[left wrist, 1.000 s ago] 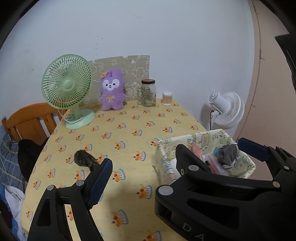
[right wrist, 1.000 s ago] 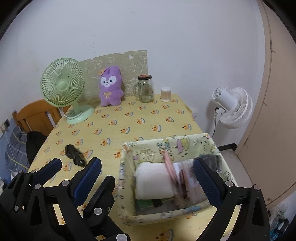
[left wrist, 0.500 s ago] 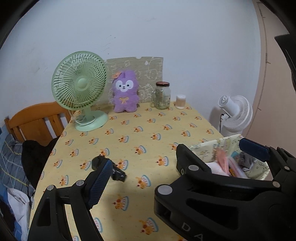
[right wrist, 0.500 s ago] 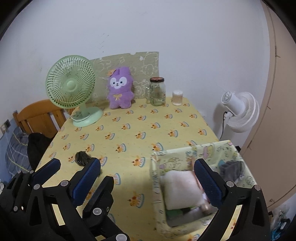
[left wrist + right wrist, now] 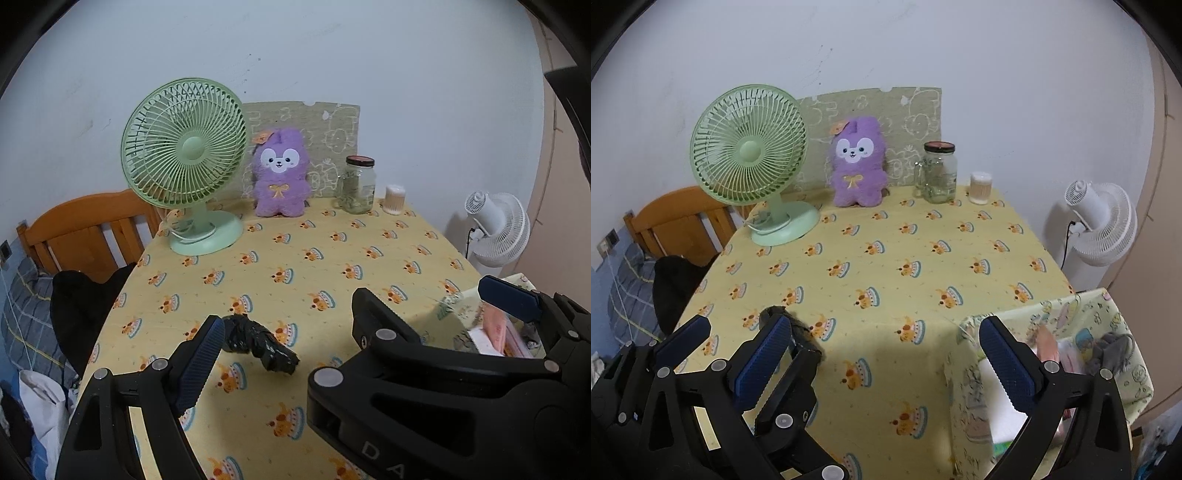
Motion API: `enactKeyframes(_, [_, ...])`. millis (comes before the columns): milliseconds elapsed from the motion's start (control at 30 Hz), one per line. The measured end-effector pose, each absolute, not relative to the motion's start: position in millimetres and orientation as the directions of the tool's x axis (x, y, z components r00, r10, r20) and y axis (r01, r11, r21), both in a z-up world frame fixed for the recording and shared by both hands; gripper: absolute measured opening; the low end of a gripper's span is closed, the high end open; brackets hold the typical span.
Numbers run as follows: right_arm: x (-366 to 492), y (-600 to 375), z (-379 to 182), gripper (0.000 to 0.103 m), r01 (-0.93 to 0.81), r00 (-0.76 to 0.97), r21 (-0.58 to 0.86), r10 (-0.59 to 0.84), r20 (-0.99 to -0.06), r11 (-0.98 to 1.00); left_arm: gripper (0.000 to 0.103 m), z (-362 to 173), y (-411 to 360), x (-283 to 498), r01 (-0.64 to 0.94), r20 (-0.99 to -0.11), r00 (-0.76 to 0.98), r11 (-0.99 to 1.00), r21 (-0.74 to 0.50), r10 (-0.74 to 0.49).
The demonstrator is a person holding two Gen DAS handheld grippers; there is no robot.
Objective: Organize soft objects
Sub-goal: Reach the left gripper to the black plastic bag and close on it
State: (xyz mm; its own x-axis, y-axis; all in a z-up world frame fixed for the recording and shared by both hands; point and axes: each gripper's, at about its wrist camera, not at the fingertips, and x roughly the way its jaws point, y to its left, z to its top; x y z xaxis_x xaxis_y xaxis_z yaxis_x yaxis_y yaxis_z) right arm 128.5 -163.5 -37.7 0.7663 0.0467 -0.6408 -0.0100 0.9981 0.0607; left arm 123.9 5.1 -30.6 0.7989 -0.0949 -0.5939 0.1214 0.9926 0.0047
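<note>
A crumpled black soft bundle lies on the yellow tablecloth, just past my left gripper's left fingertip. My left gripper hangs open above the table, nothing pressed between its pads; its right finger is hidden behind the right gripper's black arm. My right gripper is open and empty, beside the left one. The bundle peeks out behind its left finger. At the right table edge stands a cartoon-print fabric basket holding a white folded cloth, something pink and a grey soft item. A purple plush sits at the back.
A green desk fan, a glass jar and a small white tub stand along the back wall. A white floor fan is off the table's right side. A wooden chair with dark clothing is at the left.
Both grippers have moved left along the table: the basket has slid to the right edge of both views and the black bundle now sits in front of the left gripper. Jaw widths are unchanged.
</note>
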Motion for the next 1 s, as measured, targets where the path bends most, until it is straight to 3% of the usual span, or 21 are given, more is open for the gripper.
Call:
enactKeyframes(633, [190,-128,-96,0.103,-0.016,0.712,0.084,0.07,-0.699,0.996,0.085,-86,41,181,0.066,-0.669,0.742,0.998,-0.003,-0.051])
enactKeyframes(1000, [223,-128,-140,0.103,0.003,0.649,0.079,0.058,-0.759,0.997,0.08,-127,41,212,0.052,-0.741,0.671,0.999,-0.01,-0.043])
